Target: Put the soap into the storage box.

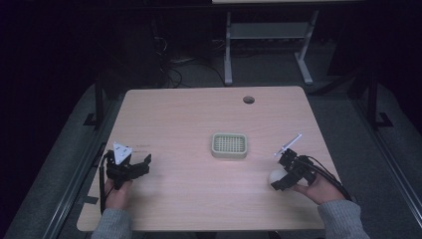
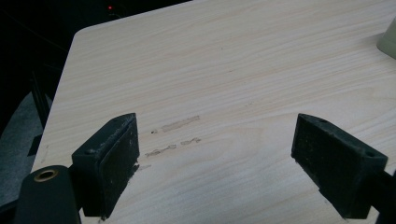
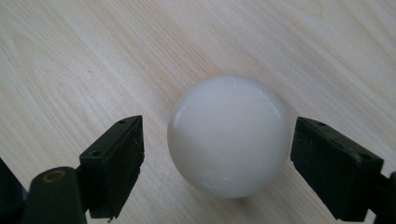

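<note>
Tabletop (image 1: 199,199) of pale wood grain carries a small green slotted tray (image 1: 229,145) near its middle, with a person's grey-sleeved forearms at its near edge. Left hand-held gripper (image 2: 215,154) rests at the near left, jaws spread wide over bare wood. Right hand-held gripper (image 3: 217,163), at the near right, has its jaws spread to either side of a white ball (image 3: 229,135) lying on the wood, neither jaw touching it.

In the left gripper view a pale tray (image 2: 388,39) is cut off by the frame's edge, far ahead of the right-hand jaw, while in the high view the right gripper (image 1: 284,174) covers part of the white ball (image 1: 274,175) (its near side).
</note>
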The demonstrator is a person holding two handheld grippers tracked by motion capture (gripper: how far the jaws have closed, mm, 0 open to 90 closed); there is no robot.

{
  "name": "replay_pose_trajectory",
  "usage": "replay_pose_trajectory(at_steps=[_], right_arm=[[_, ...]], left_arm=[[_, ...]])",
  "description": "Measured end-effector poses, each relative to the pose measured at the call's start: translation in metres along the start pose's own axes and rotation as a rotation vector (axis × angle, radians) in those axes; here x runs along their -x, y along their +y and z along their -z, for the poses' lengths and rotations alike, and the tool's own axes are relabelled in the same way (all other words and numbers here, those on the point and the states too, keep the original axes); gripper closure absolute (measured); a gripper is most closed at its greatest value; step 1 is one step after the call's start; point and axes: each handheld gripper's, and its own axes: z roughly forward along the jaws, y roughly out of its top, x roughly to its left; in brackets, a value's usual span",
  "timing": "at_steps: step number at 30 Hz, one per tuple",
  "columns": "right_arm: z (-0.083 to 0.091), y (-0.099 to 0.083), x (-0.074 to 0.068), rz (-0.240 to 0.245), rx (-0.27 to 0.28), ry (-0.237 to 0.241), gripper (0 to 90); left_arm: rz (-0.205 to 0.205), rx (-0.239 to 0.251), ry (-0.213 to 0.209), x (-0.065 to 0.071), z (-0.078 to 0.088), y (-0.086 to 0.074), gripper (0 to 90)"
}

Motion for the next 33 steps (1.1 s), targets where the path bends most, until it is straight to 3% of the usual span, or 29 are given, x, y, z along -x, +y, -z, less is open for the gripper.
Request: replay_pose_trajectory(at_steps=[20, 33], right_arm=[[-0.021, 0.005, 0.003, 0.015, -0.066, -0.018, 17.2], [-0.023, 0.005, 0.003, 0.024, -0.084, -0.028, 21.4]], left_arm=[[0.003, 0.004, 0.004, -0.002, 0.001, 0.0, 14.8], [-0.002, 0.008, 0.005, -0.002, 0.001, 0.0, 14.8]])
